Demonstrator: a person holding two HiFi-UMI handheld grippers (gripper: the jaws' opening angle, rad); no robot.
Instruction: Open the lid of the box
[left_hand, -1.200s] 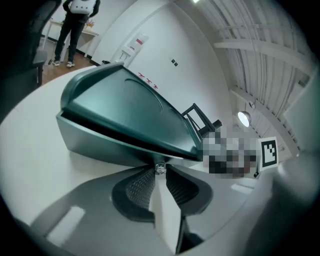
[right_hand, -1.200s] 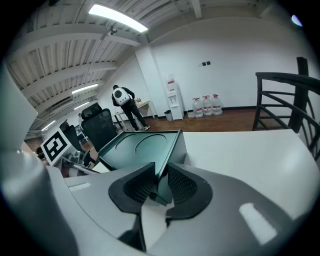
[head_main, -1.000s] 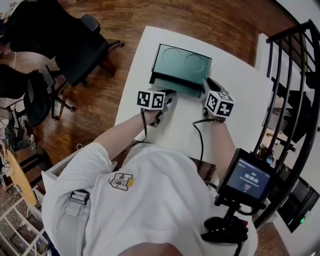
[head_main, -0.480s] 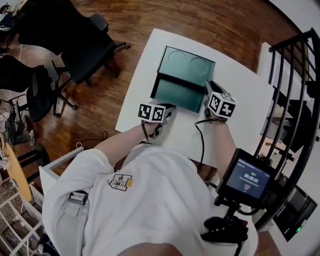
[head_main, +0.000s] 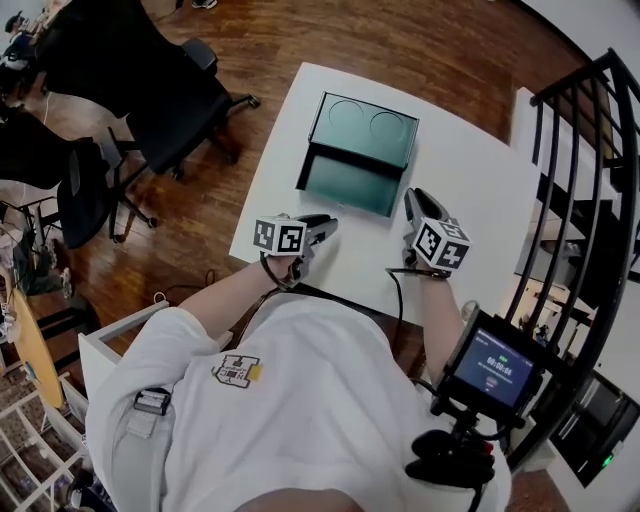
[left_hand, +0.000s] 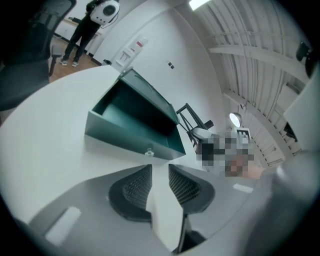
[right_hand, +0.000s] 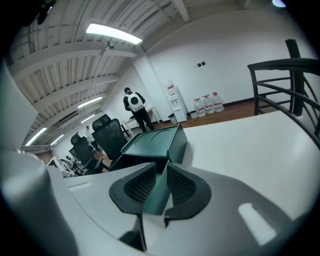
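The dark green box (head_main: 350, 185) sits on the white table (head_main: 470, 170) with its lid (head_main: 362, 125) swung back and its inside exposed. My left gripper (head_main: 322, 225) hangs a short way in front of the box. Its jaws are opening, and only bare table shows between them (left_hand: 160, 167). A small knob (left_hand: 148, 152) on the box's front wall faces it. My right gripper (head_main: 410, 195) is at the box's front right corner. In the right gripper view (right_hand: 161, 167) green box wall fills the gap between the pads, and the lid (right_hand: 150, 140) lies ahead.
Black office chairs (head_main: 160, 90) stand on the wooden floor to the left of the table. A black metal railing (head_main: 590, 200) runs along the right. A handheld screen unit (head_main: 490, 365) hangs at the person's waist. A person (right_hand: 135, 105) stands far off.
My left gripper has drawn back from the box's front edge toward the near side of the table. The right gripper stays at the box's right end, and the lid stays open.
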